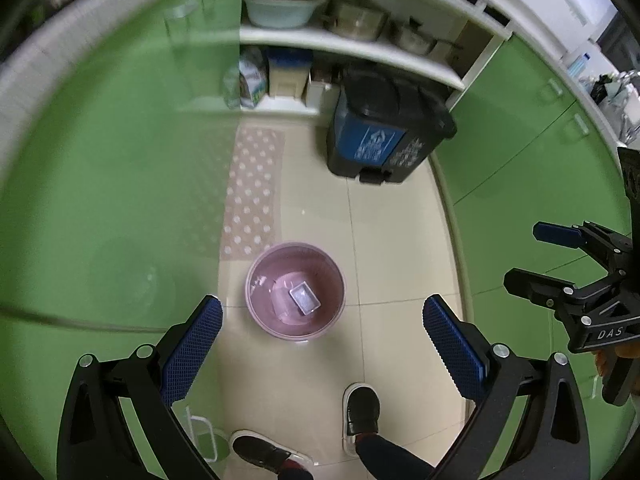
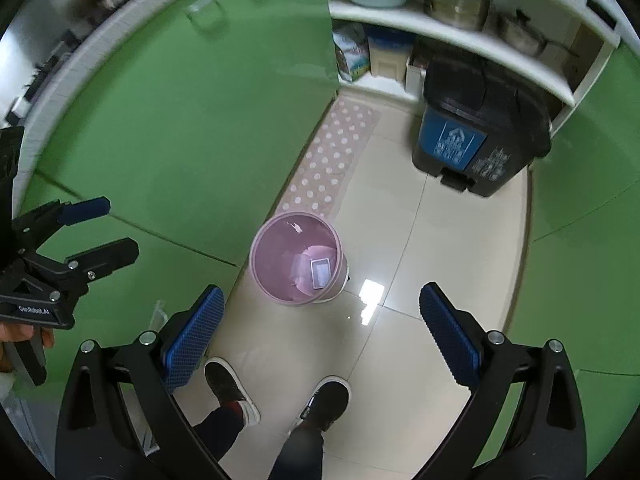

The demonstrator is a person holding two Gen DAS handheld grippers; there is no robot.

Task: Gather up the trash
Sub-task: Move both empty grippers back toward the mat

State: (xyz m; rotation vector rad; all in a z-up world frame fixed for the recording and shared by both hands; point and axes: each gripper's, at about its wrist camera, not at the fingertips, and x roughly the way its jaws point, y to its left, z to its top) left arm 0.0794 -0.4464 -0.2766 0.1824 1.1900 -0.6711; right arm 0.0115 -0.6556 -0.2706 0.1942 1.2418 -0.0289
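A pink round waste basket stands on the tiled floor below both grippers. Inside it lies a small clear rectangular plastic box on a pale liner. My left gripper is open high above the floor, its blue pads wide apart with nothing between them. My right gripper is open too and holds nothing. In the left wrist view the right gripper shows at the right edge; in the right wrist view the left gripper shows at the left edge.
A black pedal bin with a blue recycling label stands ahead by white shelves holding a basin and pots. Green cabinet doors flank a narrow floor strip. A dotted mat lies ahead. The person's shoes stand below.
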